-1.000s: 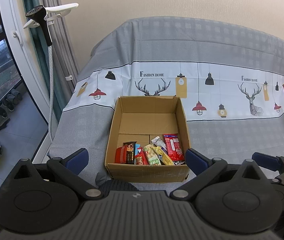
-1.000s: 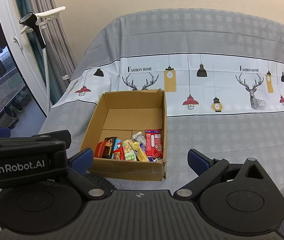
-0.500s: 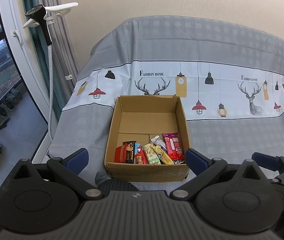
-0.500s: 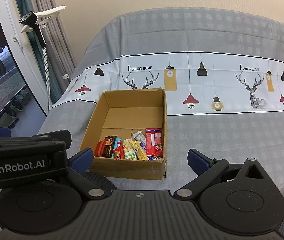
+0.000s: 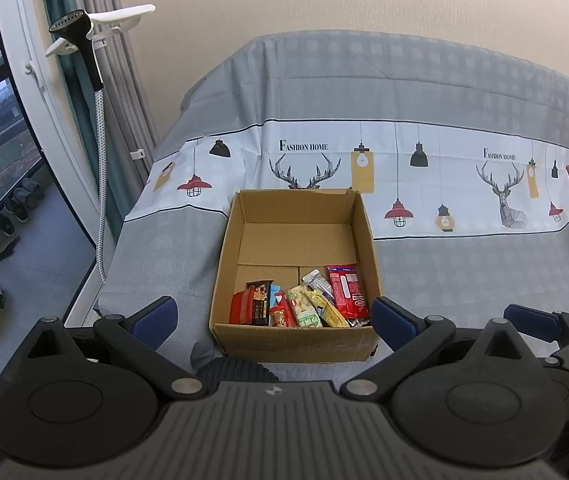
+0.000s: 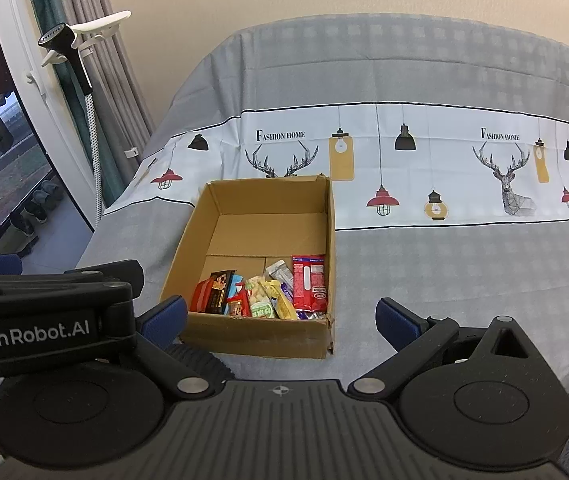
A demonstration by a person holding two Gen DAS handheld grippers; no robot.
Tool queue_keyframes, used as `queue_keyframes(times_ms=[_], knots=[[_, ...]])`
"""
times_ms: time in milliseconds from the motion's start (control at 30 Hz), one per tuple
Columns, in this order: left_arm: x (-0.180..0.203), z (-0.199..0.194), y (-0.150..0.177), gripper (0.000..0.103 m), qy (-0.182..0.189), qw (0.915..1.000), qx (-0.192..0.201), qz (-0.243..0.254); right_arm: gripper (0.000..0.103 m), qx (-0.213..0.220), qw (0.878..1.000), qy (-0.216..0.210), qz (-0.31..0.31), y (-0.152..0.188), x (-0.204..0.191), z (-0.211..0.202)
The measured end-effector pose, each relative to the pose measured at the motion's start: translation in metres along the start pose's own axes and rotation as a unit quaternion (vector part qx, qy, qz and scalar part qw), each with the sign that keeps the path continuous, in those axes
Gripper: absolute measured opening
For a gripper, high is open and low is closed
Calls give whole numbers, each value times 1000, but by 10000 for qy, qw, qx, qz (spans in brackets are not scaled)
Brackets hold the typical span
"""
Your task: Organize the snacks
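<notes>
A grey sofa cover with deer and lamp pictures (image 5: 444, 264) is carrying an open brown cardboard box (image 5: 364, 240) near its left end. All the small bright snack packets (image 5: 304, 304) are lying inside the box, bunched along its near wall, while the far half of the box floor is showing bare. No snacks are lying out on the cover.

Going left to right, the left gripper with black arms and blue finger pads (image 5: 272, 316) is hanging in front of the box with its fingers wide apart, holding nothing. The right gripper, black with blue pads too (image 6: 280, 320), is hanging near the box's near right corner, also spread wide and holding nothing.

So the snacks are sitting together in the box. This could be tidy and finished, or a pile waiting to be sorted; I cannot tell which.
</notes>
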State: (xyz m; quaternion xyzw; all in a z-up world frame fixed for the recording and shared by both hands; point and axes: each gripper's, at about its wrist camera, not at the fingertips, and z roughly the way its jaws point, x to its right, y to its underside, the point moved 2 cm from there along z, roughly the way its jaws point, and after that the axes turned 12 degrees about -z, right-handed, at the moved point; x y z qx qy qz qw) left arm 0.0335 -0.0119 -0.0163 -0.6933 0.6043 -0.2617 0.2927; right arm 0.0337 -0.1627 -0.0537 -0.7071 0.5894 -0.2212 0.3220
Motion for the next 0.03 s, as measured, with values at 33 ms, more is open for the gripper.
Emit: queue_keyframes(times_ms=[33], knots=[[1,0,1,103,-18,10000,11,24,100,3,10000,-8,-8,0,0,0]])
